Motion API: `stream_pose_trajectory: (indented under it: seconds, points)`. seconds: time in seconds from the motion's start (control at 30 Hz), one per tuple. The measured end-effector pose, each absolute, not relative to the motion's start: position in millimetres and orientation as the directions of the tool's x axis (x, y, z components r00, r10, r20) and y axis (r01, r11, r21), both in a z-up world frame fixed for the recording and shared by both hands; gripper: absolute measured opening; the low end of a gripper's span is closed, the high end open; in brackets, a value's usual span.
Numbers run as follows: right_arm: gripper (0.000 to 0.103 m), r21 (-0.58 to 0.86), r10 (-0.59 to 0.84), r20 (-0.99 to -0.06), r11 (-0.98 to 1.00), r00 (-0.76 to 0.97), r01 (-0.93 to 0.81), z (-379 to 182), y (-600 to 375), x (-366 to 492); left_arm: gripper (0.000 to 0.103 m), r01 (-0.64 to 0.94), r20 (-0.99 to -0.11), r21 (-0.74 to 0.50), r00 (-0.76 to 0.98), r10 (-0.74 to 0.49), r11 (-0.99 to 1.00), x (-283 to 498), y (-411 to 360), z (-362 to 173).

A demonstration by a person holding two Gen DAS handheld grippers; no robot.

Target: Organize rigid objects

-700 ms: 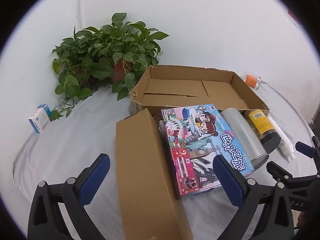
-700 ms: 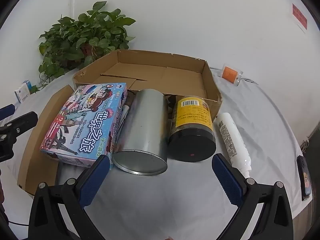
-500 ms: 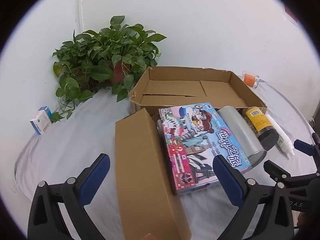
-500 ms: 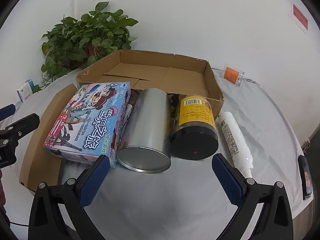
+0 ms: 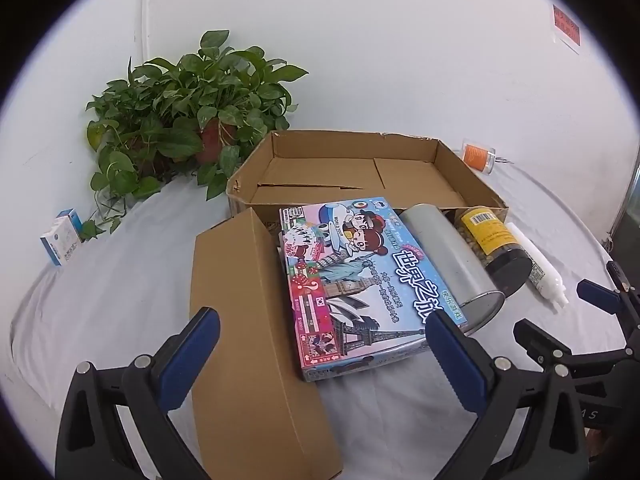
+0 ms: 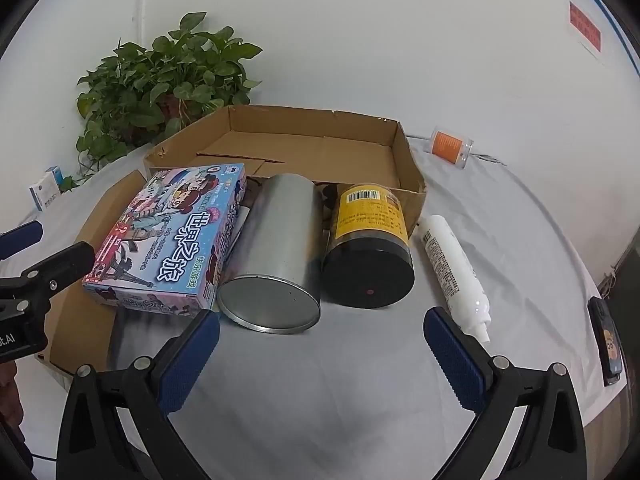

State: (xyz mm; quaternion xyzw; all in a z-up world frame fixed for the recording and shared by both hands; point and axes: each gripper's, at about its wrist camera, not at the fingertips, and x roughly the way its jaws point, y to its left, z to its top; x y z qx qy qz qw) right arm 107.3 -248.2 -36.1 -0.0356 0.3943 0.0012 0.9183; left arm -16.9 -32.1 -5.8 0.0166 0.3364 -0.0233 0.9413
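1. On the desk (image 6: pixel 320 420), under its white cloth, I see everything laid out; the desk is the biggest thing here.
2. At the back sits the open cardboard box (image 5: pixel 452 168), nothing inside it, with a potted plant (image 5: pixel 192 120) to its left against the wall.
3. In front of the box lies a flat cardboard lid (image 5: pixel 240 320), angled toward me.
4. Beside the lid rests the board game box (image 6: pixel 172 236), tilted, one edge propped on the metal can.
5. The metal can (image 6: pixel 280 240) lies on its side, touching the game box on its left and the jar on its right.
6. The yellow-label jar (image 6: pixel 370 240) lies with its black lid facing me.
7. A white tube (image 6: pixel 452 268) lies just right of the jar.
8. My left tool (image 5: pixel 320 332) hangs above the lid and game box, fingers wide apart, gripping nothing.
9. My right tool (image 6: pixel 320 332) hangs before the can and jar, fingers likewise spread and empty.
10. Smaller bits: an orange-label container (image 6: pixel 450 146) beyond the box, a small blue-white carton (image 5: pixel 62 240) far left.
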Motion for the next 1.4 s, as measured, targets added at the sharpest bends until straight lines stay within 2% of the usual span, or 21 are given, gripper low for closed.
stream_pose_trajectory:
  seconds: [0.43,0.7,0.93,1.07,1.17,1.33,1.4]
  points:
    - [0.103,-0.071,-0.014,-0.73,0.996,0.683,-0.055,-43.4,-241.2,110.4,0.102,0.048,-0.635,-0.013,0.771,-0.045,0.999,-16.3,-24.5,-9.2]
    - [0.103,-0.071,0.044,-0.718,0.988,0.695,-0.136,-41.4,-218.2,105.4,0.102,0.031,-0.649,-0.097,0.756,-0.086,0.995,-22.9,10.3,-14.5]
    - [0.101,0.033,0.348,-0.672,0.895,0.653,-0.444,-26.5,-152.5,78.8,0.102,0.0,-0.728,-0.36,0.625,-0.281,0.933,-20.2,80.3,-48.5]
    - [0.1,0.089,0.463,-0.679,0.822,0.57,-0.562,-28.1,-98.3,70.5,0.101,0.02,-0.686,-0.564,0.544,-0.483,0.825,-16.5,100.4,-78.1]
    - [0.098,0.086,0.453,-0.711,0.816,0.538,-0.572,-37.7,-63.8,70.0,0.097,0.077,-0.614,-0.678,0.489,-0.62,0.731,-16.4,97.1,-90.1]
    - [0.09,0.013,0.36,-0.776,0.83,0.518,-0.558,-60.0,-30.3,67.1,0.085,0.149,-0.523,-0.761,0.435,-0.733,0.631,-24.5,91.8,-87.9]
    - [0.093,-0.029,0.314,-0.78,0.846,0.541,-0.532,-65.8,-30.1,68.0,0.079,0.209,-0.477,-0.767,0.448,-0.756,0.607,-33.8,89.5,-75.0]
